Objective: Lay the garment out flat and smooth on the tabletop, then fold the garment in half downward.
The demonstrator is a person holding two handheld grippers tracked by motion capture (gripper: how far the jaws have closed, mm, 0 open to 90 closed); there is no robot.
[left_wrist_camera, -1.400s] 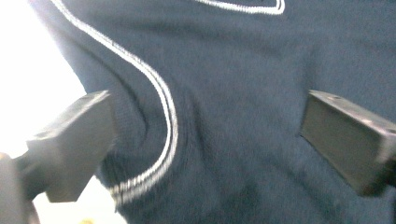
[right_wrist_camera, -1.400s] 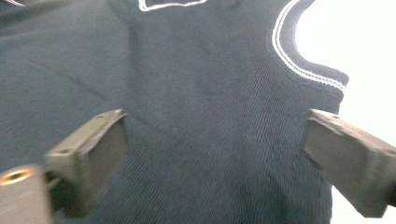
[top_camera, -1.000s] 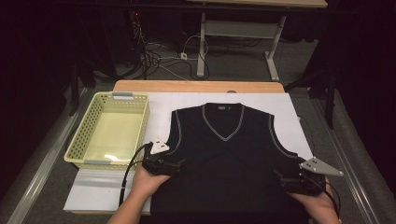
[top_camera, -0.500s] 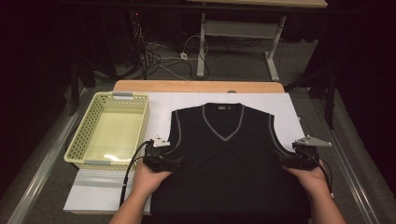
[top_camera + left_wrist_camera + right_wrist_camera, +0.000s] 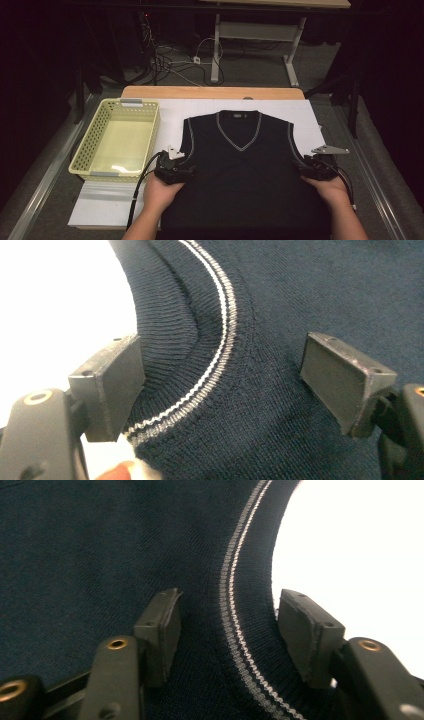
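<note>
- Dark sleeveless vest [image 5: 245, 165] lies flat on the white board [image 5: 170, 112] on the table, V-neck toward the far edge, hem toward the person. It fills the board's middle and right part.
- Left gripper [image 5: 186, 174] sits at the vest's left armhole, low on the side edge. In the left gripper view [image 5: 222, 385] its jaws stand wide, straddling the striped armhole trim [image 5: 220, 335]. The left pad touches the ribbed edge, the right pad stands clear above the knit. Not clamped: jaws have just been closing a little with the fabric between them.
- Right gripper [image 5: 304, 172] sits at the right armhole, mirror position. In the right gripper view [image 5: 227, 640] the jaws are about half spread over the striped trim [image 5: 232, 590], one pad on the body knit, the other at the outer edge over the white board. Gap still visible on both sides, so no grip yet. Jaws have just been closing markedly, trim between them.
- Hidden or hard to read: from the high view both sets of jaw tips are covered by the gripper bodies and hands; the vest's hem is cut off at the bottom frame edge; whether the right pads touch the cloth can't be told.
- Yellow basket [image 5: 85, 155] stands off the board's left edge, well apart from the vest.
</note>
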